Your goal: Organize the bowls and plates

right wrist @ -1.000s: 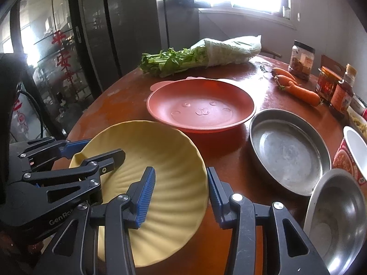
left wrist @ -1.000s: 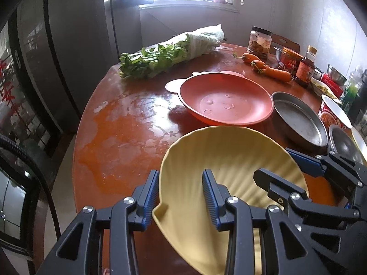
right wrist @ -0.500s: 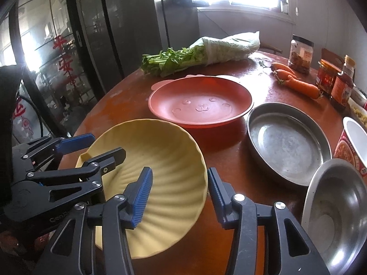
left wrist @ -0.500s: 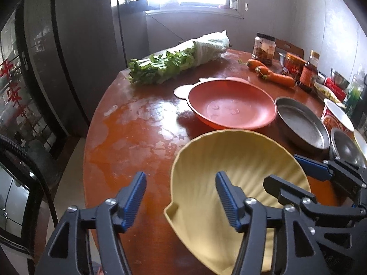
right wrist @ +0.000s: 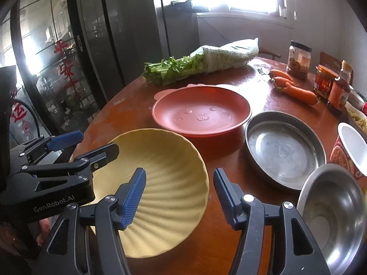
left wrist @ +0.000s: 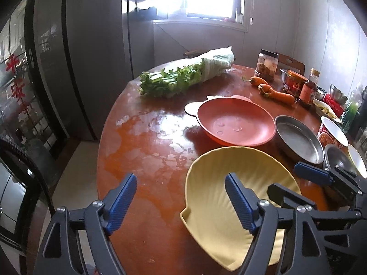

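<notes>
Yellow shell-shaped plate sits lower centre of the right wrist view on the red-brown round table, fluted ribs fanning across its matte inside, rim scalloped, one squared notch at the near edge. Just beyond it a pink plate w/ ears and a moulded bear face, then a steel pan and steel bowl to the right. Left gripper jaws opening, plate's rim between them, pads off it. Right gripper also opening, straddling the other rim, not pressing. "GenRobot.AI" reads in white on the left gripper's body, lower left; red paper characters on the glass door, too blurred to read
</notes>
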A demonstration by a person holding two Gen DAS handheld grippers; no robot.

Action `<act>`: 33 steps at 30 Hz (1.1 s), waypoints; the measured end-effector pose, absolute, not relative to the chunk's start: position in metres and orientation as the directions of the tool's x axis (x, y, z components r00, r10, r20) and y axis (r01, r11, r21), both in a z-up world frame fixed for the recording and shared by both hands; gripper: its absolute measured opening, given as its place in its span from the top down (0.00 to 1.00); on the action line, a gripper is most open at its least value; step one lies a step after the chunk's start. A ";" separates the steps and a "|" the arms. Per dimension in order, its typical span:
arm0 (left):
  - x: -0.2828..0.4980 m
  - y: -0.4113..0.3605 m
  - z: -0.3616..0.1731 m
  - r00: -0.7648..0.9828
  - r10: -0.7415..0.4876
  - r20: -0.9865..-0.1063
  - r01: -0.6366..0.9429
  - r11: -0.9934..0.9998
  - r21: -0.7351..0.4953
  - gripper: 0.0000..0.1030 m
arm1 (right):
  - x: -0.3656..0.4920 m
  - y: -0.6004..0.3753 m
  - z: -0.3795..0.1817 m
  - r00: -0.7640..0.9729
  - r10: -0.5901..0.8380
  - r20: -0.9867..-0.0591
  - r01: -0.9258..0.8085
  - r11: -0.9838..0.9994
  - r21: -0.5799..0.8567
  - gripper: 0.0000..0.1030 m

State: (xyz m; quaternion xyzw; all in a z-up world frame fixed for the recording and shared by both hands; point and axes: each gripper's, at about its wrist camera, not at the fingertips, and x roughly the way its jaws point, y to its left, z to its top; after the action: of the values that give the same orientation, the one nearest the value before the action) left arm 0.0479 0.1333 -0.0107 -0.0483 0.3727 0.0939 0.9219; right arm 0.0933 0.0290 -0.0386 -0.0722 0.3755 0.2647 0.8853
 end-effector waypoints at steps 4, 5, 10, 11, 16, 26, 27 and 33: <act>0.047 0.132 -0.003 0.706 0.127 -0.697 -0.203 0.979 -0.028 0.21 | 0.090 0.025 -0.028 0.595 0.416 -0.688 -0.517 0.853 0.068 0.35; 0.048 0.132 -0.002 0.705 0.125 -0.698 -0.200 0.979 -0.027 0.21 | 0.089 0.024 -0.026 0.599 0.413 -0.686 -0.514 0.855 0.066 0.35; 0.048 0.136 0.013 0.709 0.139 -0.692 -0.214 0.977 -0.023 0.21 | 0.088 0.024 -0.009 0.614 0.407 -0.676 -0.509 0.859 0.055 0.33; 0.049 0.136 0.015 0.710 0.139 -0.690 -0.215 0.976 -0.025 0.21 | 0.088 0.024 -0.006 0.617 0.405 -0.675 -0.506 0.861 0.055 0.33; 0.056 0.137 0.025 0.715 0.121 -0.688 -0.199 0.979 -0.035 0.21 | 0.093 0.022 0.013 0.641 0.395 -0.658 -0.491 0.870 0.043 0.32; 0.083 0.147 0.035 0.710 0.105 -0.696 -0.190 0.981 -0.046 0.21 | 0.120 0.021 0.032 0.658 0.350 -0.667 -0.442 0.897 0.035 0.30; 0.088 0.148 0.035 0.710 0.099 -0.698 -0.183 0.982 -0.047 0.21 | 0.123 0.021 0.033 0.658 0.346 -0.669 -0.438 0.898 0.034 0.30; 0.108 0.154 0.034 0.694 0.089 -0.715 -0.174 0.984 -0.047 0.21 | 0.145 0.024 0.035 0.666 0.317 -0.675 -0.402 0.915 0.033 0.30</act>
State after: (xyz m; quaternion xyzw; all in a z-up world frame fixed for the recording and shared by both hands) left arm 0.1080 0.1538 0.0343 -0.0555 0.3846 0.0717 0.9186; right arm 0.1450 0.0235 0.0350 -0.0593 0.3576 0.1975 0.9108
